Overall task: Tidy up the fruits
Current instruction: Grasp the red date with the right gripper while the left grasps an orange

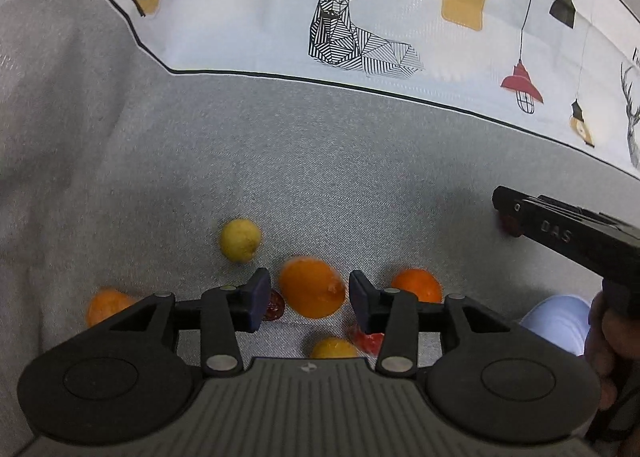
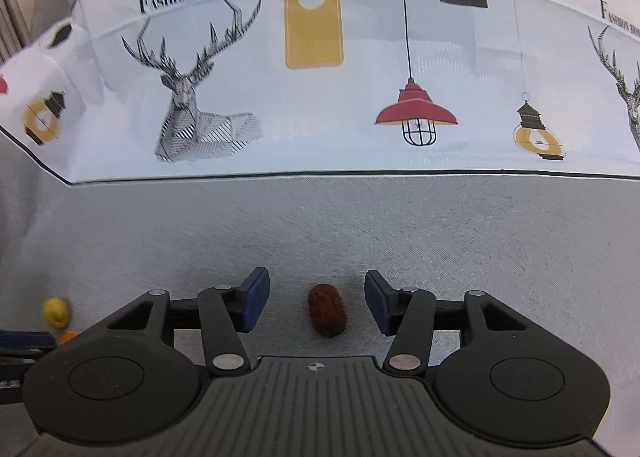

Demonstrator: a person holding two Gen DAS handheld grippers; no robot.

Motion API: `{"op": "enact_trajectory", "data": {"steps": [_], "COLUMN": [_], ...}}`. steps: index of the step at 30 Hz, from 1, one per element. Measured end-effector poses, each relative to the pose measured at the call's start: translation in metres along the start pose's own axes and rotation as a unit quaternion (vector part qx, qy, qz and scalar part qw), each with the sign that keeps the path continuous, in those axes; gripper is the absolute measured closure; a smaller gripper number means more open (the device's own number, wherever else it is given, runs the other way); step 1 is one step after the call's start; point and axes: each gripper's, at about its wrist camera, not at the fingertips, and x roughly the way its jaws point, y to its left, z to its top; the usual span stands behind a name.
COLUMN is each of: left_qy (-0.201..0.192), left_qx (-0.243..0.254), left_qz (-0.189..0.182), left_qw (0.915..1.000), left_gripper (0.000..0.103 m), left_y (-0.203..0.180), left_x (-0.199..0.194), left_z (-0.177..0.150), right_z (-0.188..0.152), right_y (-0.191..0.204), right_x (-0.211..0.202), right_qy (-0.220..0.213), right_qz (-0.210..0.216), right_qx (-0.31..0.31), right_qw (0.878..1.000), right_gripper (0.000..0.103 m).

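Note:
In the left wrist view my left gripper [image 1: 309, 301] is open, its jaws on either side of a large orange [image 1: 312, 292] lying on the grey cloth. Around it lie a yellow lemon [image 1: 240, 239], an orange [image 1: 418, 284] to the right, another orange [image 1: 106, 305] at the left, a yellow-orange fruit [image 1: 334, 348] near the gripper body, and two small red fruits [image 1: 275, 305] [image 1: 366, 339]. In the right wrist view my right gripper [image 2: 316, 307] is open around a brown oblong fruit [image 2: 327, 315], not touching it. The lemon [image 2: 56, 311] shows at far left.
The grey cloth [image 1: 320, 177] covers the surface, with a white printed cloth [image 1: 280, 9] of deer and lamps behind. The right gripper's body [image 1: 568, 229] and the hand holding it enter at the right of the left wrist view, above a pale blue object [image 1: 558, 321].

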Motion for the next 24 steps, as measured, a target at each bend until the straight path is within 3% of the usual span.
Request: {"op": "enact_trajectory", "data": {"steps": [6,7,9,10,17,24], "left_qy": [-0.003,-0.004,-0.005,-0.007,-0.015,0.002], "left_qx": [0.018,0.019,0.017,0.014,0.0,0.023], "left_qz": [0.012,0.013,0.016,0.017,0.028,0.022], "left_qw": [0.9998,0.9997,0.9997,0.9997,0.9995,0.9995], "left_gripper": [0.055,0.055,0.055,0.055,0.055,0.055], "left_y": [-0.005,-0.005,-0.004,-0.003,0.0,-0.007], "left_x": [0.003,0.003,0.004,0.003,0.002,0.01], "left_z": [0.0,0.0,0.0,0.0,0.003,-0.001], "right_z": [-0.004,-0.004,-0.004,-0.004,0.001,-0.005], "right_y": [-0.003,-0.002,-0.001,-0.003,0.008,0.017], "right_x": [0.015,0.014,0.013,0.012,-0.003,0.006], "right_qy": [0.024,0.022,0.02,0.02,-0.009,0.024], "right_qz": [-0.022,-0.025,-0.023,-0.015,0.053,0.066], "right_qx": [-0.014,-0.021,-0.027,-0.021,-0.016,-0.025], "right_qw": [0.999,0.999,0.999,0.999,0.998,0.997], "right_gripper": [0.05,0.054,0.079,0.082,0.082,0.082]}}
